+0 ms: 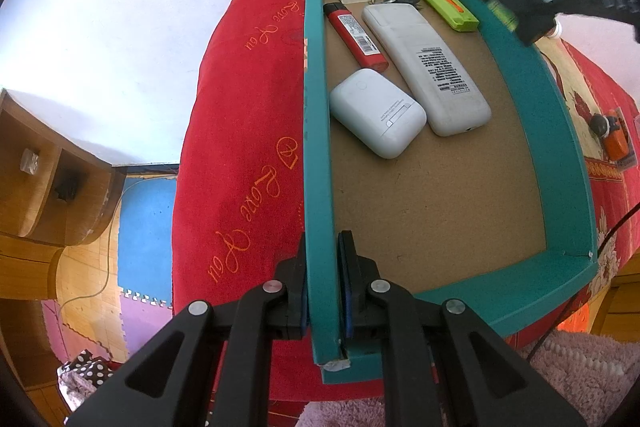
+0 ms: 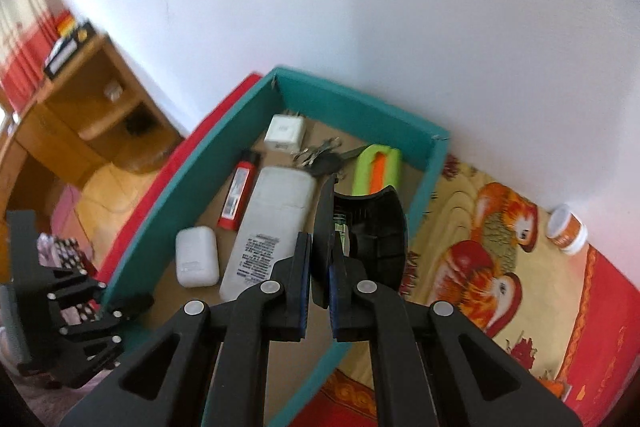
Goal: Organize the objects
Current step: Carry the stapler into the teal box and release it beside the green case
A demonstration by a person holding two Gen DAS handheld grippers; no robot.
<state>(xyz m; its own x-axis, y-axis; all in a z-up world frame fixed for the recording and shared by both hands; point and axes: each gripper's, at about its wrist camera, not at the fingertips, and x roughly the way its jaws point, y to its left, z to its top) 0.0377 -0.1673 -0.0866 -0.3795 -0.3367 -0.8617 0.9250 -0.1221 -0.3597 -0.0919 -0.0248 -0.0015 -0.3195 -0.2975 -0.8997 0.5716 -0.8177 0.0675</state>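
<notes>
Both your tools are gripping: one the box, one a black object.

Your left tool (image 1: 322,269) pinches the near side wall of the teal box (image 1: 560,131), which lies on the red bed cover (image 1: 240,131). Your right tool (image 2: 319,271) is clamped on a black curved object (image 2: 370,231) above the box, where the remote (image 2: 272,223), earbud case (image 2: 197,257), lighter (image 2: 239,193), charger (image 2: 285,133), keys (image 2: 318,155) and green cutter (image 2: 376,171) lie.

A white wall (image 1: 140,7) fills the back, bright with daylight. A bed is covered by a red blanket (image 1: 240,147) with orange writing. A wooden shelf (image 1: 44,179) stands by the wall. The wooden floor (image 1: 84,275) has blue, pink and purple foam mats (image 1: 140,227).
</notes>
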